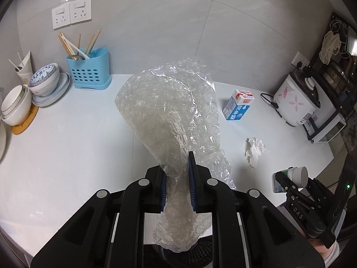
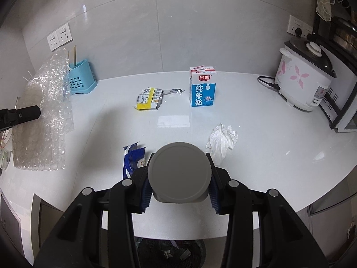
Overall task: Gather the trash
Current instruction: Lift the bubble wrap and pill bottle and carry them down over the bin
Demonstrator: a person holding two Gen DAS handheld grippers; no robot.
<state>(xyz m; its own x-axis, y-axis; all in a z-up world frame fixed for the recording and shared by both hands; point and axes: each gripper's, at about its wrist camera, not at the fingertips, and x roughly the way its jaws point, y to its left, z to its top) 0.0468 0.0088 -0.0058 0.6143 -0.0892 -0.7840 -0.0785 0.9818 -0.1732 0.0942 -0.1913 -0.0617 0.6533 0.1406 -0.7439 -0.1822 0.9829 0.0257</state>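
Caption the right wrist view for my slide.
Right gripper holding a grey-capped bottle above a counter littered with wrappers, tissue and a milk carton.

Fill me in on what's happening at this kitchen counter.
A person is clearing trash with a handheld tool in each hand. The left tool is clamped on a crumpled sheet of clear bubble wrap, held up off the white countertop. The right tool grips a small bottle with a grey ribbed cap. A blue-and-white milk carton, crumpled white tissue, yellow snack wrapper and blue wrapper remain on the counter.
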